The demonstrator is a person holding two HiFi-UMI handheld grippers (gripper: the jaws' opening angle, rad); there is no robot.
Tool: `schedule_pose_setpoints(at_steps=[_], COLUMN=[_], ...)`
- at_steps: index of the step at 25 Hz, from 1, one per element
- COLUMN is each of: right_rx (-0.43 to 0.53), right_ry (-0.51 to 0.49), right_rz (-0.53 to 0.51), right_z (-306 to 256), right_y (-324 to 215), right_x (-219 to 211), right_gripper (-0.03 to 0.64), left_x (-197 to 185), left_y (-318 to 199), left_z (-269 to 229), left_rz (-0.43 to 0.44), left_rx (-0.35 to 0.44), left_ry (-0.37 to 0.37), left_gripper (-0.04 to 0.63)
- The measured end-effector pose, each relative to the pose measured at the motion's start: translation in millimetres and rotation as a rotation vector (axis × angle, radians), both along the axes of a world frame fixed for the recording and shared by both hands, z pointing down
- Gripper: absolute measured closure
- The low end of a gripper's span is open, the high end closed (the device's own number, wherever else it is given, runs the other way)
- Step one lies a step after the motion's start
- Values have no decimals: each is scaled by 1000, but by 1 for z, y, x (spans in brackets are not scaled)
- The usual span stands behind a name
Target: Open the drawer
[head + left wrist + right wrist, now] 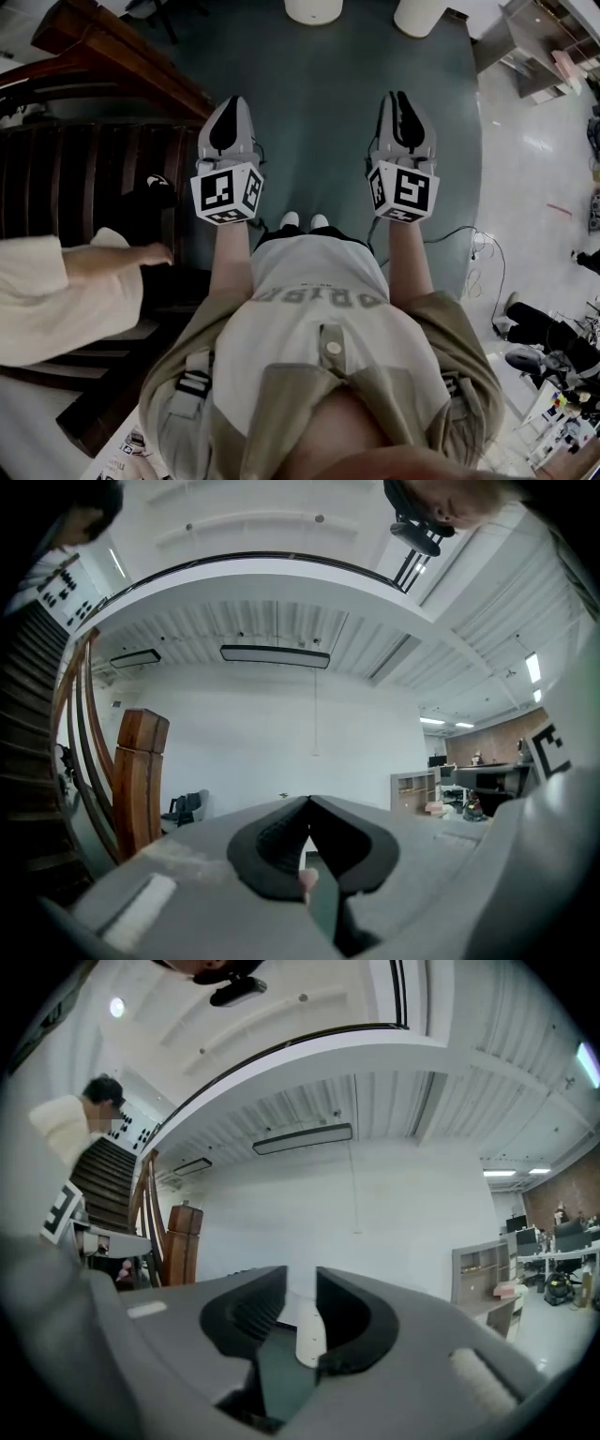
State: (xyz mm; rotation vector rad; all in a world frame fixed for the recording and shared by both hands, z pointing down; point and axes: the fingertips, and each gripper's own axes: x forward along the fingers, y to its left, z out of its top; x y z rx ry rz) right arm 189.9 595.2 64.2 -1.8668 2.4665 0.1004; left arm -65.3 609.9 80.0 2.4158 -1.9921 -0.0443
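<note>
While no drawer shows in any view, the task looks to be at its very start: the approach, with nothing reached yet. Seen from the head view, the left gripper (230, 103) and right gripper (401, 98) are held out level, side by side over a bare teal floor (319, 131), with stairs (84, 178) at the left of the frame and another person's sleeve (56, 295) at lower left. The left gripper view shows its jaws together, tips meeting, with nothing between them; the right gripper view shows its jaws a little apart and empty, a white wall beyond the gap. My judgement is that the next move calls for finding the drawer first, turning or walking toward it, then bringing one gripper to its handle with jaws wide enough to take it. Only the gripper views look across the room: a wooden post (139, 780) at left, a shelf (483, 1274) and desks at far right, none plainly a drawer. Only the head view shows both grippers at once, and two white cylinders (313, 9) at the top edge.
</note>
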Motion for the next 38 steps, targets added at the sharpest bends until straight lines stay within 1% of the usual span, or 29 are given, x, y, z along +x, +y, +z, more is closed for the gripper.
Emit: schedule_pose_setpoints(at_steps=[1, 2, 3, 7, 9, 12, 16, 19, 20, 27, 34, 38], right_rx=[-4, -10, -16, -23, -27, -45, -66, -76, -80, -110, -87, -74], right_ry=[2, 1, -3, -22, -26, -21, -2, 12, 15, 8, 10, 17], right_rz=[-17, -33, -43, -61, -66, -69, -73, -72, -69, -42, -4, 12], right_z=[1, 2, 3, 6, 8, 17, 29, 33, 34, 35, 23, 17], right_y=[-2, -5, -6, -16, -23, -37, -64, -88, -97, -177, -267, -304], right_x=[2, 5, 7, 13, 12, 6, -10, -21, -25, -54, -91, -104], right_gripper=[460, 391, 368, 316, 307, 304, 302, 296, 295, 290, 287, 276], left_x=[3, 6, 9, 13, 11, 4, -12, -24, -28, -66, -105, -120], left_y=[-1, -3, -4, -12, -19, -33, -60, -87, -98, -186, -285, -323], left_z=[1, 2, 3, 1, 0, 4, 14, 19, 20, 10, -3, -3], left_rz=[1, 7, 15, 29, 27, 15, 9, 19, 23, 57, 100, 119], left_rx=[-4, -11, -19, -31, -35, -40, -52, -70, -74, -72, -47, -46], left_ry=[4, 5, 5, 3, -11, -29, -33, -26, -23, -14, -1, 7], left_gripper=[578, 500, 459, 376, 356, 353, 351, 324, 314, 311, 311, 311])
